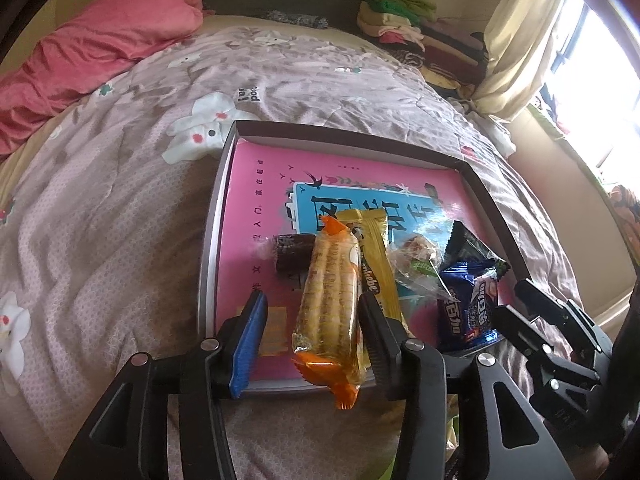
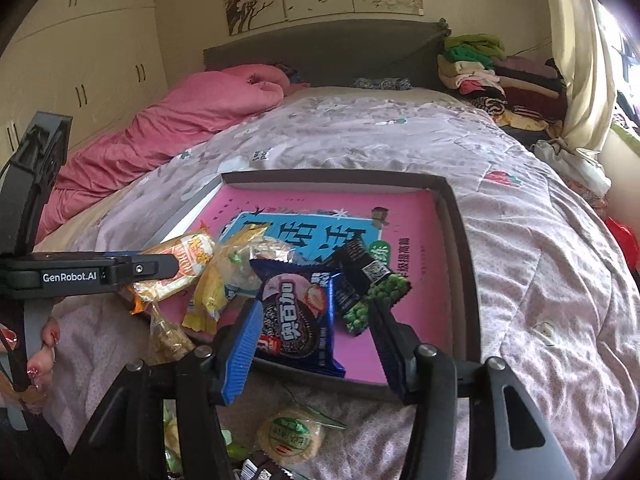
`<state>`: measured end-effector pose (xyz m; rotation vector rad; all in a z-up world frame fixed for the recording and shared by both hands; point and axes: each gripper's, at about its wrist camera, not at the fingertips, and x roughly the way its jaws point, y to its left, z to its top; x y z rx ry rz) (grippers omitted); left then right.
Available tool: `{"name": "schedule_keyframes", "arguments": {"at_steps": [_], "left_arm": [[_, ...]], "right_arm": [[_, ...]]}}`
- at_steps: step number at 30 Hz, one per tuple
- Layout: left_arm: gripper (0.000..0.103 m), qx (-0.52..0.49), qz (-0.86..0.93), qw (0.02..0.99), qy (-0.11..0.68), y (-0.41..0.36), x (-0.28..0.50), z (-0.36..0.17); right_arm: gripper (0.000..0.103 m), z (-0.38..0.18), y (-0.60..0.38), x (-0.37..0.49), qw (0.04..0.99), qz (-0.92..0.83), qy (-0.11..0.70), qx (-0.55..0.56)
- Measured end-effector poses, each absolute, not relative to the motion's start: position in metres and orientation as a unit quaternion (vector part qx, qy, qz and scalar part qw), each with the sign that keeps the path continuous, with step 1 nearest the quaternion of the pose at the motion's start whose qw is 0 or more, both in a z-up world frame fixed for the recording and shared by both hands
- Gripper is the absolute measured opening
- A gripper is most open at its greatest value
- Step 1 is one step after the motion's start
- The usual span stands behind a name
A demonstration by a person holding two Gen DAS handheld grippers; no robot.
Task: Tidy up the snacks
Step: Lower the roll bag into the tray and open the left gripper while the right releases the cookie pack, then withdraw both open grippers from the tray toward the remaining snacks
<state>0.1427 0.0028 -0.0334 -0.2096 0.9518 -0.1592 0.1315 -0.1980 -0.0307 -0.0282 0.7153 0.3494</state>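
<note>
A shallow box (image 1: pixel 224 176) with a pink lining lies on the bed and holds snacks. My left gripper (image 1: pixel 314 322) is open around an orange biscuit pack (image 1: pixel 330 300) that lies over the box's near rim. Beside it are a dark roll (image 1: pixel 292 252), a yellow bar (image 1: pixel 374 256), a clear wrapped cake (image 1: pixel 416 260) and a blue cookie pack (image 1: pixel 468 304). My right gripper (image 2: pixel 316 332) is open around the blue cookie pack (image 2: pixel 298 312), with a black pea pack (image 2: pixel 368 280) just beyond. The left gripper (image 2: pixel 120 272) shows at left.
The box rim (image 2: pixel 460 264) stands low. More snacks lie loose on the quilt (image 2: pixel 540 280) near me, including a round green-labelled cake (image 2: pixel 290 436). A pink duvet (image 1: pixel 80 56) lies far left. Folded clothes (image 2: pixel 492 76) are stacked at the headboard.
</note>
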Motion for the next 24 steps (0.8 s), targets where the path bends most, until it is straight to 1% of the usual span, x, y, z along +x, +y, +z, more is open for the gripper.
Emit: {"name": "schedule_keyframes", "arguments": {"at_steps": [6, 8, 11, 19, 21, 22, 24], "left_arm": [[0.056, -0.100, -0.081, 0.882, 0.452, 0.003, 0.140, -0.028], [0.058, -0.101, -0.084, 0.883, 0.451, 0.003, 0.139, -0.027], [0.061, -0.106, -0.087, 0.883, 0.450, 0.004, 0.138, -0.023], [0.061, -0.103, -0.101, 0.887, 0.439, -0.001, 0.130, -0.008], [0.065, -0.102, -0.105, 0.887, 0.438, -0.002, 0.128, -0.005], [0.071, -0.101, -0.106, 0.887, 0.437, -0.003, 0.127, -0.003], [0.073, -0.101, -0.110, 0.888, 0.434, -0.005, 0.125, 0.000]], "right_arm": [[0.061, -0.025, -0.208, 0.129, 0.927, 0.159, 0.340, 0.000], [0.065, -0.022, -0.211, 0.129, 0.928, 0.156, 0.337, 0.006], [0.066, -0.019, -0.215, 0.127, 0.931, 0.153, 0.332, 0.008], [0.071, -0.012, -0.222, 0.123, 0.935, 0.148, 0.322, 0.017], [0.071, -0.010, -0.223, 0.122, 0.935, 0.147, 0.321, 0.019], [0.072, -0.010, -0.223, 0.121, 0.936, 0.147, 0.321, 0.021], [0.073, -0.008, -0.225, 0.120, 0.936, 0.145, 0.320, 0.024]]}}
